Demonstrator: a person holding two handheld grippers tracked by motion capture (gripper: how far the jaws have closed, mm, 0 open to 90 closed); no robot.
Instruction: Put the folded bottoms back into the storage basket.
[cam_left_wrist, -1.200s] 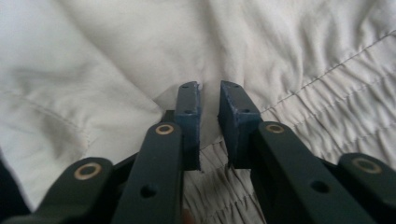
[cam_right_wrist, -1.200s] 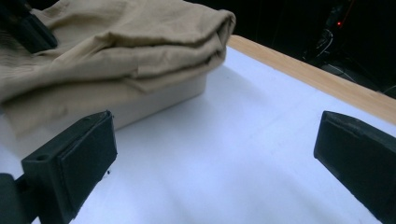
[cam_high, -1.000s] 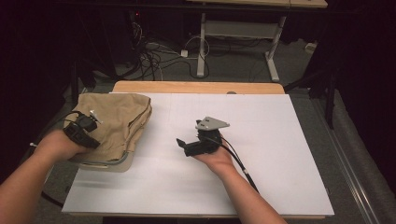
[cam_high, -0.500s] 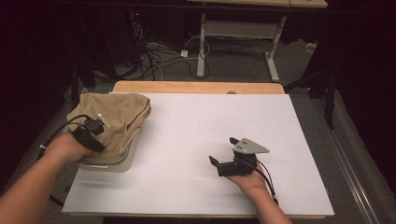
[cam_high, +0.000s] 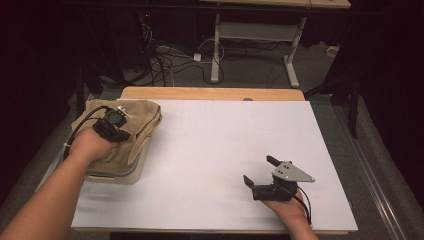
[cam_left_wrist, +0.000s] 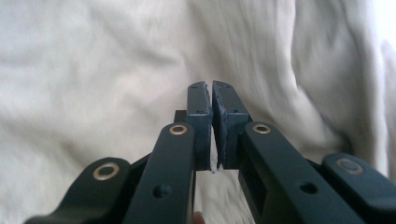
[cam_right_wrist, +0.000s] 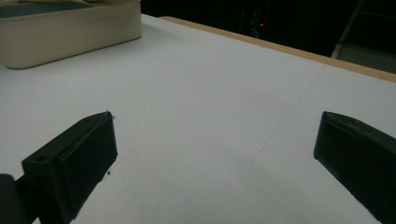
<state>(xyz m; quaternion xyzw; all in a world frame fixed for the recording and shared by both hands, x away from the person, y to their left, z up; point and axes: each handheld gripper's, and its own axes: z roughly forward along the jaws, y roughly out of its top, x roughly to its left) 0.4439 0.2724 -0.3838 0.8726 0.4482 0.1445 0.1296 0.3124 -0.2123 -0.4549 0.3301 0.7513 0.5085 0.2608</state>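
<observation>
A white table (cam_high: 210, 150) with a bare wooden strip along its far edge takes up most of the high view, with dark floor, cables and a metal frame beyond it.

At the table's left side sits a shallow cream tray (cam_high: 112, 176), its near rim curving out from under a tan cloth (cam_high: 137, 120). The cloth is a soft, wrinkled, folded fabric, draped over the tray so that it covers nearly all of it; its right edge shows stacked layered folds. In the right gripper view the tray (cam_right_wrist: 70, 32) appears at the upper left as a cream, rounded wall with a darker inside. In the left gripper view the cloth (cam_left_wrist: 93, 70) looks pale and creased, lying right behind the jaws.

The left hand (cam_high: 90, 145) rests on the cloth and holds the left gripper (cam_high: 120, 122) low over it. In the left gripper view the left gripper's (cam_left_wrist: 212, 121) jaws are pressed together, pad to pad, with nothing visible between them; whether the tips touch the cloth I cannot tell.

The right hand (cam_high: 287, 210) holds the right gripper (cam_high: 260, 172) near the table's front right corner, well apart from the tray. Its jaws stand wide apart and empty over bare white tabletop, as the right gripper view (cam_right_wrist: 215, 154) shows, pointing toward the tray.
</observation>
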